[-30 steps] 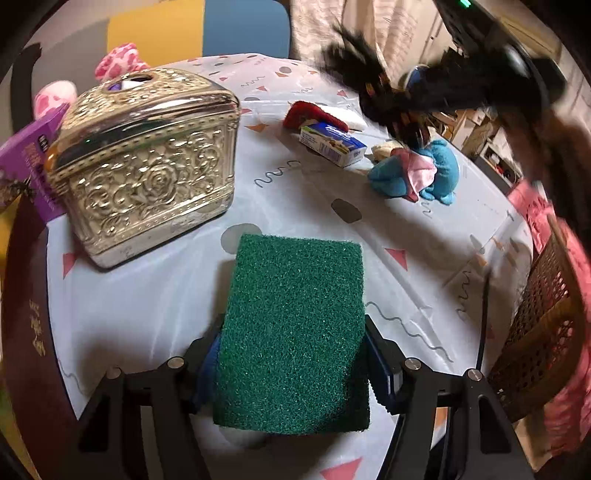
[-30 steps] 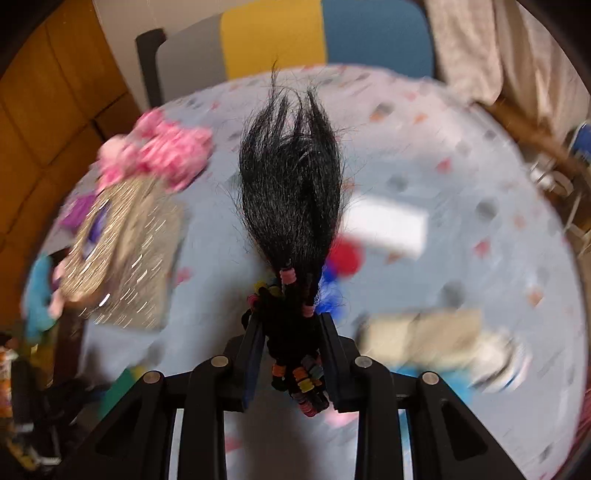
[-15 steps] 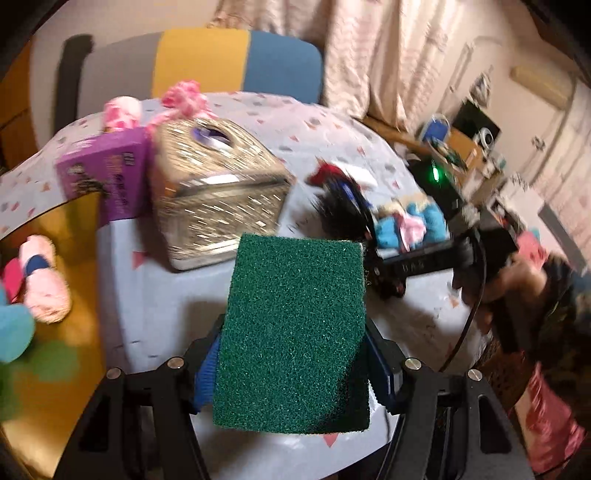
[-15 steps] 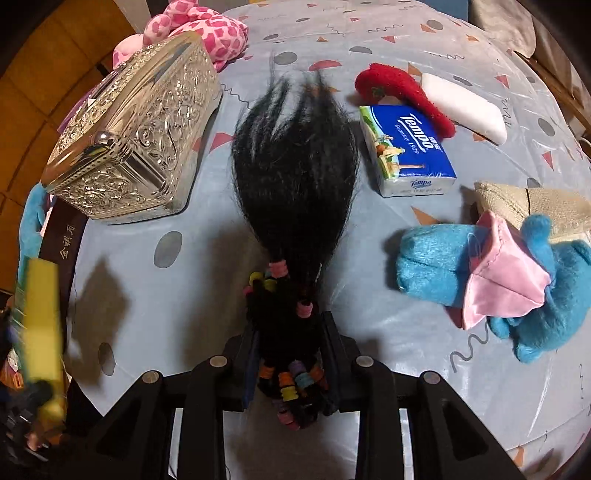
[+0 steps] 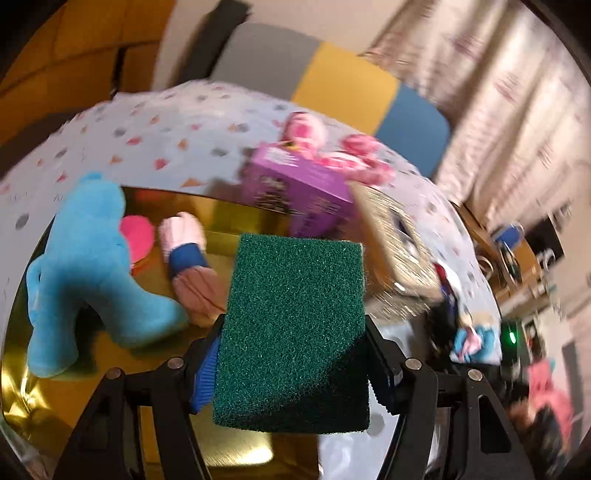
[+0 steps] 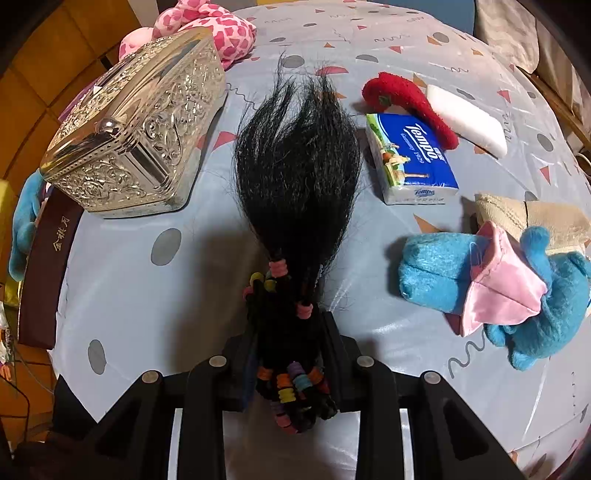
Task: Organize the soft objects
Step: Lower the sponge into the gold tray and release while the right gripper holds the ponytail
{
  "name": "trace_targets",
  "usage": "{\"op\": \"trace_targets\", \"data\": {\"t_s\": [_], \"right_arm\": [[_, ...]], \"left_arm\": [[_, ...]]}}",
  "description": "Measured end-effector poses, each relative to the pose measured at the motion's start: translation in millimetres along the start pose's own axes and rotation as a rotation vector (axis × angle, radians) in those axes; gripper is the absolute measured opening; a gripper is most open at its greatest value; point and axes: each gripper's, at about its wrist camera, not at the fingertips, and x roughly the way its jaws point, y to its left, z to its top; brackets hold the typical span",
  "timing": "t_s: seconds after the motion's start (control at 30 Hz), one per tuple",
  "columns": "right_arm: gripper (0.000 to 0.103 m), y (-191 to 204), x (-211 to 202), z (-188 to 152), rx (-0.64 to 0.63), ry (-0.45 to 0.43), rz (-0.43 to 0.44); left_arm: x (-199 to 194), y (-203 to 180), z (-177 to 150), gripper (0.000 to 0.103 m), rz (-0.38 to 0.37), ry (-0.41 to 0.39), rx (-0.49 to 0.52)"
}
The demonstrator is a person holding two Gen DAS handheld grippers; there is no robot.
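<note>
The left gripper [image 5: 291,354] clamps a dark green scouring sponge [image 5: 295,328] between its jaws, the pad standing up and filling the gap. Only this blurred left wrist view shows what lies ahead of those jaws: a shiny gold tray [image 5: 48,387] just beyond and to the left of the fingers. On it a bright blue plush toy [image 5: 88,273] stands left of the jaws, with a pink and blue soft piece [image 5: 188,258] between it and the sponge. Beyond the sponge's top edge sits a purple box [image 5: 299,192], and to the right, smeared by motion, an ornate metal box [image 5: 399,254].

The right wrist view is sharp and shows the patterned tablecloth [image 6: 155,295] from above. The right gripper [image 6: 291,354] has its jaws drawn narrow, pinching a tuft of black hair bound with coloured bands [image 6: 295,192]; the hair fans out straight ahead of the fingers over the cloth. Left of the jaws stands the same embossed metal box [image 6: 136,133], with a pink spotted plush [image 6: 207,26] behind it. Right and ahead lie a tissue pack [image 6: 410,158], a red soft piece [image 6: 402,103] and a white block [image 6: 465,118]. Right of the jaws rests a blue plush with a pink satin patch [image 6: 491,291], partly over a beige cloth [image 6: 532,218]
</note>
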Motion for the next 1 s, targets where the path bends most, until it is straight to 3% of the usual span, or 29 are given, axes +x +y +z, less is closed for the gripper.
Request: {"op": "trace_targets", "data": {"t_s": [0.37,0.57,0.7,1.0], "right_arm": [[0.030,-3.4,-1.2,2.5,-0.019,-0.006,-0.007],[0.030,-3.0,-1.3,2.9,-0.031,-0.008,-0.012],[0.031,-2.4,-0.9,3.8,-0.039,-0.009,-0.017],[0.031,3.1,-1.7,2.3,-0.056,-0.014,-0.030]], "left_arm": [[73.9,30.0,49.7,0.068,0.071,0.101,-0.148],[96.5,35.4,63.7,0.079,0.121,0.121,-0.148],[86.6,39.2,60.3,0.080,0.120,0.097,-0.155],[29.5,10.7,25.3,0.082,0.201,-0.057,0.013]]}}
